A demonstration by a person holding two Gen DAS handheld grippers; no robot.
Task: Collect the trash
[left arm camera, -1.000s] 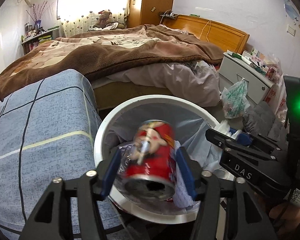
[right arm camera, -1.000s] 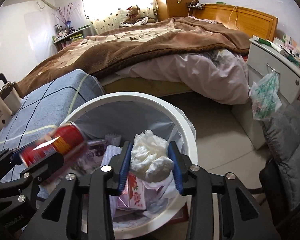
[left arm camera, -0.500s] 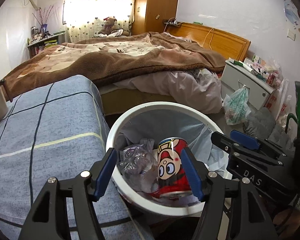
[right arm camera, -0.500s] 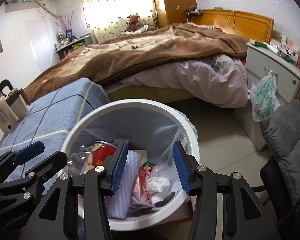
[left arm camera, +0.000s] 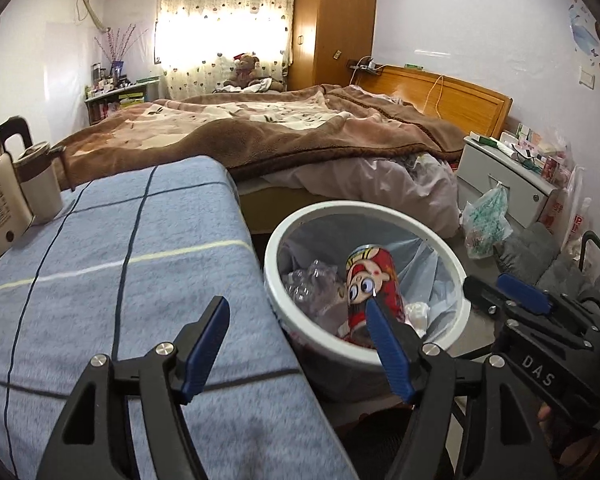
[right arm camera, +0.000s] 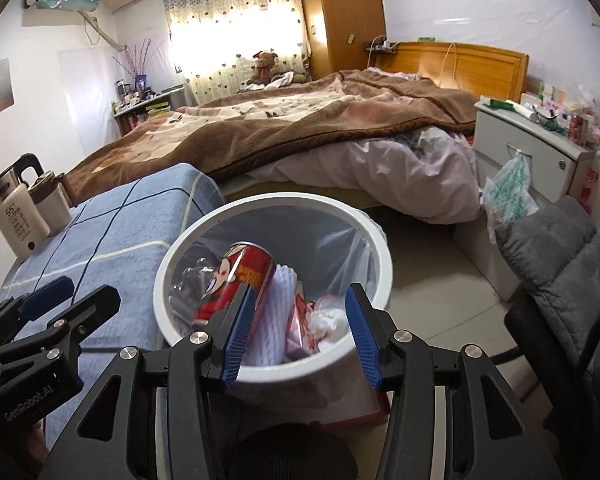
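Trash sits in white bin [right arm camera: 380, 272] lined with clear bag: red cartoon can [right arm camera: 236, 280] leaning upright, crushed clear bottle [left arm camera: 312, 284], white tissue [right arm camera: 328, 320], pink carton [right arm camera: 298, 328]. Left gripper [left arm camera: 296, 344] wide open, empty, above bin's near rim and blue checked cloth [left arm camera: 100, 280]. Right gripper [right arm camera: 298, 332] wide open, empty, over bin. Kettle [right arm camera: 14, 216] on cloth's far corner; bed [right arm camera: 300, 128] behind.
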